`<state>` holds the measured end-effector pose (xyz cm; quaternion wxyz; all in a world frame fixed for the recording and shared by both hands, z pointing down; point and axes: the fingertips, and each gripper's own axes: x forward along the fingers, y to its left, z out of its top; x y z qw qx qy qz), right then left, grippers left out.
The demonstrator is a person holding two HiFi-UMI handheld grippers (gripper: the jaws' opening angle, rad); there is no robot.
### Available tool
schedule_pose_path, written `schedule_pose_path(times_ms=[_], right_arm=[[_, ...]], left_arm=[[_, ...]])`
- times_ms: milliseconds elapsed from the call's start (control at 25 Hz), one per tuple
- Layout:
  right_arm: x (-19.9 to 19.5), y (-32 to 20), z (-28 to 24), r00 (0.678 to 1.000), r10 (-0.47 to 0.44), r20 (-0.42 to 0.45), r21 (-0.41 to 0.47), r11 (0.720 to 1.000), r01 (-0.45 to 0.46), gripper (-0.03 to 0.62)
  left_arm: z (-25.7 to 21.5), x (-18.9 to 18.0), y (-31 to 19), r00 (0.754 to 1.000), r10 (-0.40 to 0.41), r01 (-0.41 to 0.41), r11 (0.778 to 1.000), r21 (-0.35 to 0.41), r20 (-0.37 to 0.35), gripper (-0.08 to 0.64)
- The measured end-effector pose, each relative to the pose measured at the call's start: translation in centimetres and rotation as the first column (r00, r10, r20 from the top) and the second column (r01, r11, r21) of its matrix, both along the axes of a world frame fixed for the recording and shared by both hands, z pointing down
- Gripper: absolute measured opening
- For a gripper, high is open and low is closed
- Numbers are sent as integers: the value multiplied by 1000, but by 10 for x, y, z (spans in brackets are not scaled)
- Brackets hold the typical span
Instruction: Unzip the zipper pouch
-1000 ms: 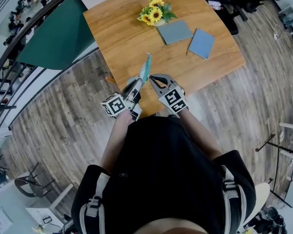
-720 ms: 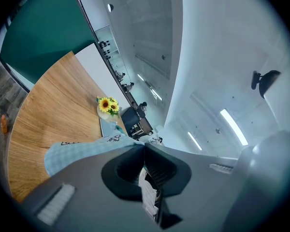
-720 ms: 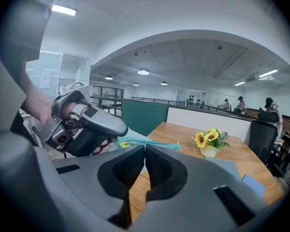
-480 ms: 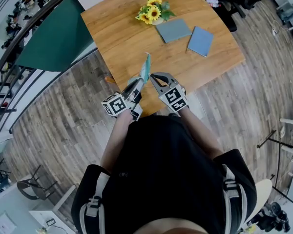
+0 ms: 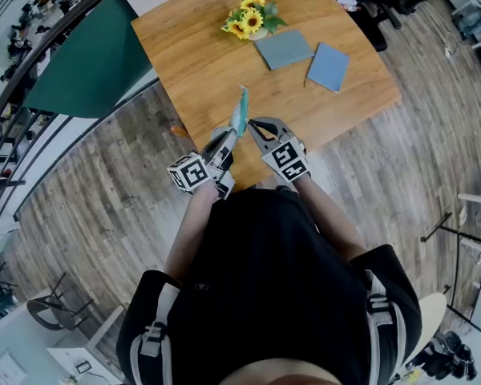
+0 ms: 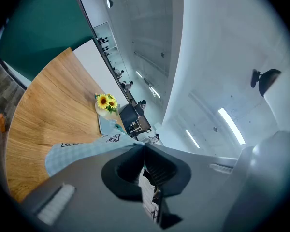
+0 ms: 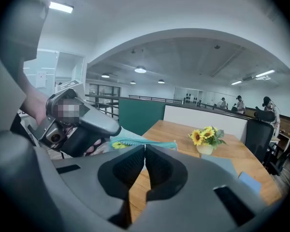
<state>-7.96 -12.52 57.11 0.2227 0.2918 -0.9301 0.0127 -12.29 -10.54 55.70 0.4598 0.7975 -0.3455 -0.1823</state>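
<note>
Though edge-on overhead, pouch [image 6: 75, 151] doodles [image 6: 113, 138] plain close-up.

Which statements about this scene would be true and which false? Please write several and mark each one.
1. The left claw is shut on the pale teal pouch. True.
2. The pouch lies flat on the table. False: it is held up on its edge, above the near side of the table.
3. The sunflowers stand on the table's far side. True.
4. The right claw is wide open. False: its jaws are together, close beside the pouch.
5. A grey pad and a blue pad lie stacked on one another. False: they lie side by side, apart.
</note>
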Motion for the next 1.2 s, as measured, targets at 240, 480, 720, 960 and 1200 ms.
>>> schedule_pose_path(times_ms=[240, 480, 720, 960, 1200], right_arm=[[1, 0, 3, 1000, 5, -11, -1, 1000, -5, 11], [3, -2, 4, 1000, 15, -20, 1, 1000, -15, 11], [8, -7, 5, 999, 38, -22, 2, 999, -38, 11], [15, -6, 5, 998, 52, -26, 5, 999, -52, 11], [16, -5, 5, 998, 57, -32, 8, 998, -56, 12]], left_arm=[[1, 2, 3, 1000, 8, -8, 1000, 0, -1, 6], [2, 3, 6, 1000, 20, -20, 1000, -1, -7, 6], [3, 5, 8, 999, 35, -35, 999, 3, -5, 6], [3, 11, 14, 999, 48, -48, 999, 3, -15, 6], [3, 11, 17, 998, 56, -56, 998, 2, -12, 6]])
